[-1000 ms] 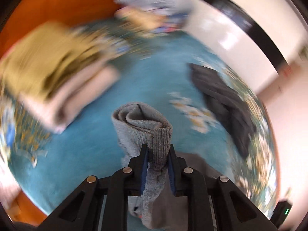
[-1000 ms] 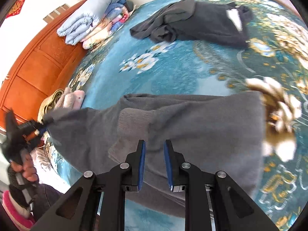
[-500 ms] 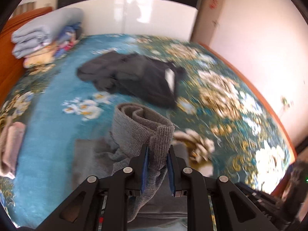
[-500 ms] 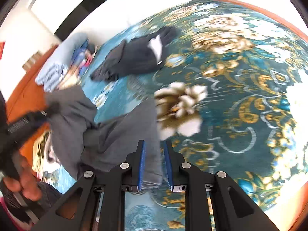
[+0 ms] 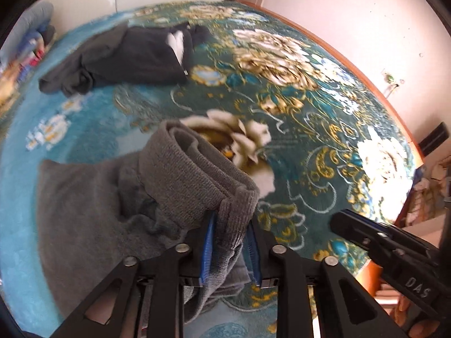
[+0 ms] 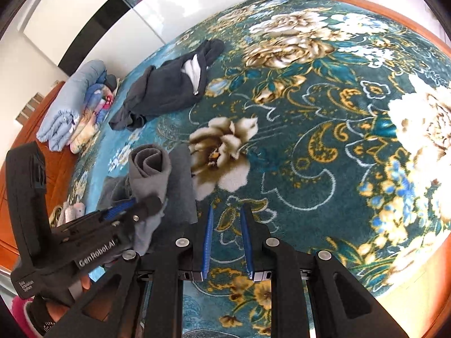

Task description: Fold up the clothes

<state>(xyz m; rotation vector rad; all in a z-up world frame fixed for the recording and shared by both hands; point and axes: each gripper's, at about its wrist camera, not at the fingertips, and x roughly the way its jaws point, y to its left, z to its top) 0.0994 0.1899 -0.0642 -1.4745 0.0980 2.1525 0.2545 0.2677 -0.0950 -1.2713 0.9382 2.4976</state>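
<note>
A grey knit garment lies half folded on the teal floral bedspread, its ribbed hem rolled up toward me. That hem stands between the blue pads of my left gripper, whose jaws are opening, with a small gap at the right pad. The right wrist view shows the same garment and the left gripper at lower left. My right gripper hovers over bare bedspread just right of the garment, jaws a narrow gap apart with nothing between them. Its tip enters the left wrist view at right.
A crumpled black garment lies farther back on the bed. Folded blue and patterned bedding is stacked by the wooden headboard. Small folded clothes sit at the left edge. A hand holds the left gripper.
The left gripper swung across the bed carrying the grey hem over the garment, and its jaws widened. The right gripper slid off the grey cloth to the floral patch beside it.
</note>
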